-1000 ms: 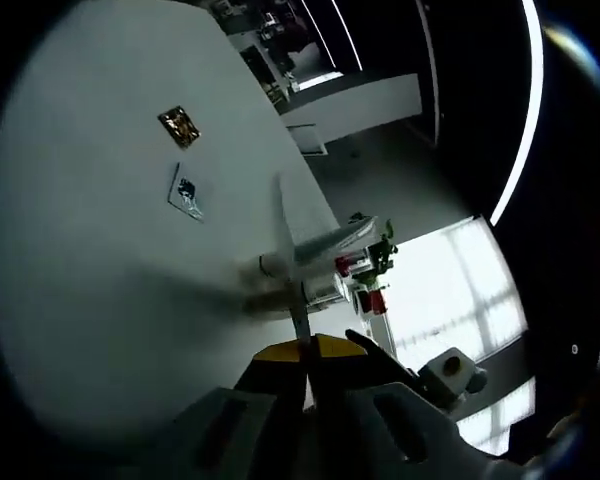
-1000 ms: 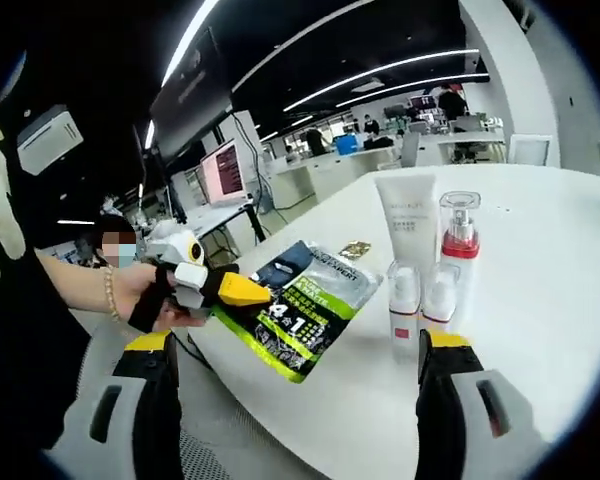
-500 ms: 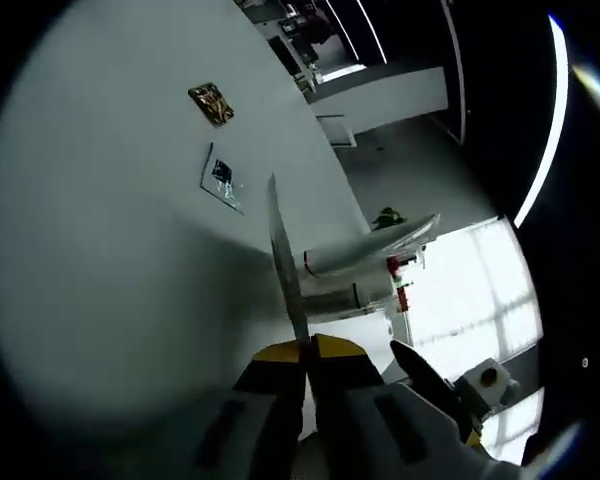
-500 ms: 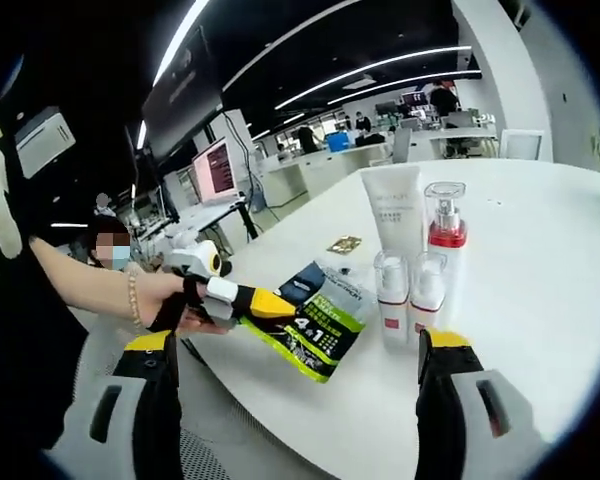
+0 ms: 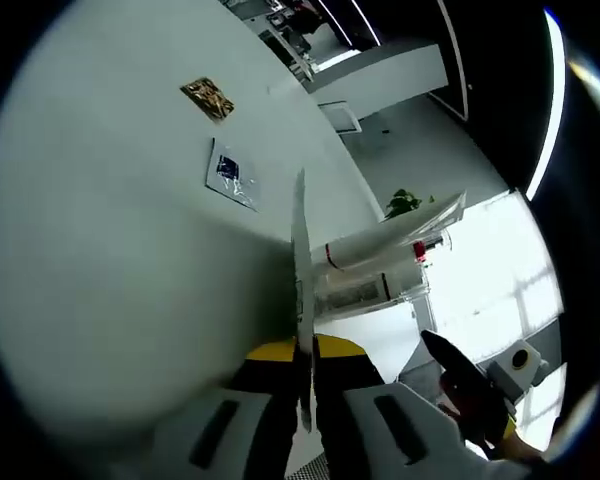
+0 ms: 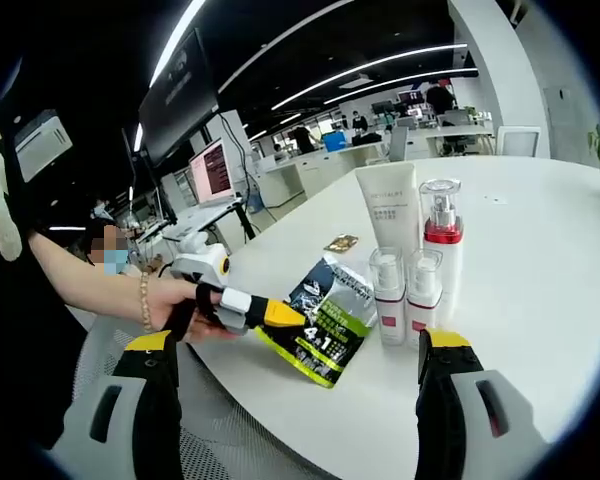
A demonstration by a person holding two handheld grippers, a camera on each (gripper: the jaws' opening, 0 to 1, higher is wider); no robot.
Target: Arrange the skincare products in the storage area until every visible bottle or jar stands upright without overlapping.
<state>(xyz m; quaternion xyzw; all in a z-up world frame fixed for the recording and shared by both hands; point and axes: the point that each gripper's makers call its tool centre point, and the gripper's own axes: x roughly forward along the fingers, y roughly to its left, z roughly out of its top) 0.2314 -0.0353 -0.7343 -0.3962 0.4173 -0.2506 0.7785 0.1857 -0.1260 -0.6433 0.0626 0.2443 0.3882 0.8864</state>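
- A green sachet (image 6: 325,325) is being gripped at its edge by the closed fingers of the left gripper (image 6: 280,315), over the white table (image 6: 540,260).
- The right gripper (image 6: 300,375) is being held with fingers wide apart, gripping nothing.
- A white tube (image 6: 388,210), a red-collared pump bottle (image 6: 441,240) and two small bottles (image 6: 406,292) are being kept upright, close together, on the table beside the sachet.

Glossy foil pouch (image 6: 325,322) (crinkled), smooth matt white table (image 6: 540,250), clear-capped plastic bottles (image 6: 405,290).

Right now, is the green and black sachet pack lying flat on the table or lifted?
Lifted: the left gripper is shut on one edge of the sachet pack, holding it tilted off the white table beside the upright bottles.
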